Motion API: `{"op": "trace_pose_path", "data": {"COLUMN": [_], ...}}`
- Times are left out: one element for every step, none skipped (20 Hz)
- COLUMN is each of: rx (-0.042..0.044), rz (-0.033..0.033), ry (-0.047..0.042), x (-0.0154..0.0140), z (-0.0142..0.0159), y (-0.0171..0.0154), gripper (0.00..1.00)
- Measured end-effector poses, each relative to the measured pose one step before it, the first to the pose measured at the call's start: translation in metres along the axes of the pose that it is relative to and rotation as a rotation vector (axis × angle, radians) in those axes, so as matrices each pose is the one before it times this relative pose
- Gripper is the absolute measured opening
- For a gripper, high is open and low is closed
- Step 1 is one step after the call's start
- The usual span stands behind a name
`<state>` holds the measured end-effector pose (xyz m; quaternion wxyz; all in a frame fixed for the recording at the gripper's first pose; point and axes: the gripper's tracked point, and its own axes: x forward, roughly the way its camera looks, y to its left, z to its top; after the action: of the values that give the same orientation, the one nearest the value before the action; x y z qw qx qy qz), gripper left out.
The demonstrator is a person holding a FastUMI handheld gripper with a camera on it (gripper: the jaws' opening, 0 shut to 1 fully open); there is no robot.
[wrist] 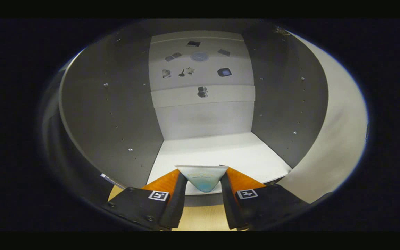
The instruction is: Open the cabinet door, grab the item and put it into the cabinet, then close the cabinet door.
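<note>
- Gripper view, step in hand: we judge this to be the placing step. The cabinet (pixel 109 114) stands open ahead of the gripper (pixel 203 184), and the item (pixel 202 177) has not yet been set down inside.
- Gripper view, tool state: the gripper is clenched on the item. Both fingers (pixel 177 194) press its sides, one at 9 o'clock and one at 3 o'clock of it.
- Gripper view, task object: the item is a pale tube-like pack, wide end forward, narrowing back toward the camera. Its print is too small to make out.
- Gripper view, position: the item's forward edge sits just over the front lip of the cabinet floor (pixel 221 152), which lies at 12 o'clock of the fingers.
- Gripper view, container: the cabinet floor carries nothing that we can see. Grey side walls with peg holes stand at 9 and 3 o'clock.
- Gripper view, back panel (pixel 203 118): small dark marks (pixel 200 66) appear high at 12 o'clock; they may be stickers or reflections, the view being too coarse to decide.
- Gripper view, door (pixel 328 139): a pale curved surface at 3 o'clock is probably the opened door.
- Next move, as we judge it: advance deeper over the floor, lower until the item rests, then release. Withdrawal should clear the lip before we swing the door shut.
</note>
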<state>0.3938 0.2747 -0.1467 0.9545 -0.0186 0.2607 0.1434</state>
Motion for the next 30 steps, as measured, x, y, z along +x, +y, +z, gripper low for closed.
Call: {"op": "trace_pose_path", "data": {"rx": [0.00605,0.00684,0.00301,-0.00286,-0.00564,-0.00834,-0.00899,0.00028,0.00057,0.00622,0.00380,0.00366,0.00497,0.00679,0.00576,-0.00300,-0.00607,-0.01007,-0.01011,-0.00633,-0.00767,-0.00848,-0.00804,-0.00277,-0.00050,0.00271,0.00373,0.00548,0.00288,0.00209], "rz": [-0.00149,-0.00737,0.00021,-0.00140,-0.00287,-0.00455,-0.00660,0.00108,-0.00473,0.00227,0.00141,0.00341,0.00584,0.01137,0.01390,0.01599,0.01213,0.00980,0.00569,0.00314,-0.00130,-0.00663,-0.01343,-0.01852,-0.01177,-0.01246,-0.01066,-0.01527,-0.01921,-0.02274], "ry": [0.02504,0.01567,0.00084,-0.00388,0.00166,0.00197,0.00329,-0.00408,-0.00363,-0.01508,-0.01991,-0.01985,-0.02473,-0.02841,-0.03394,-0.02855,-0.02598,-0.02238,-0.02103,-0.01704,-0.01745,-0.01468,-0.01244,-0.01338,-0.00708,-0.00344,-0.00531,-0.00607,-0.00440,-0.00091], "x": [0.00549,0.00484,0.00319,0.00364,0.00257,0.00235,0.00386,0.00127,-0.00120,-0.00243,-0.00585,-0.00939,-0.01160,-0.01367,-0.01604,-0.01739,-0.01759,-0.01843,-0.01739,-0.01852,-0.01820,-0.01880,-0.01840,-0.01968,-0.01738,-0.01790,-0.01739,-0.01671,-0.01547,-0.01610], "z": [-0.00261,-0.00085,0.00100,0.00280,0.00034,0.00157,0.00020,0.00006,0.00071,0.00210,0.00403,0.00343,0.00415,0.00413,0.00421,0.00176,0.00029,-0.00150,-0.00258,-0.00366,-0.00426,-0.00494,-0.00533,-0.00610,-0.00684,-0.00672,-0.00532,-0.00455,-0.00451,-0.00525], "y": [-0.00098,-0.00249,-0.00049,-0.00069,-0.00079,-0.00075,-0.00087,-0.00020,-0.00070,0.00065,0.00014,-0.00036,0.00026,0.00099,0.00195,0.00094,0.00126,0.00022,-0.00003,-0.00133,-0.00205,-0.00413,-0.00621,-0.00827,-0.00584,-0.00800,-0.00872,-0.01075,-0.01297,-0.01482], "gripper": [0.57,0.58,0.59,0.60,0.59,0.60,0.62,0.70,0.79,0.90,1.00,1.00,1.00,1.00,1.00,1.00,1.00,0.99,0.99,0.99,0.99,1.00,1.00,1.00,1.00,1.00,0.99,0.99,0.99,0.99]}}
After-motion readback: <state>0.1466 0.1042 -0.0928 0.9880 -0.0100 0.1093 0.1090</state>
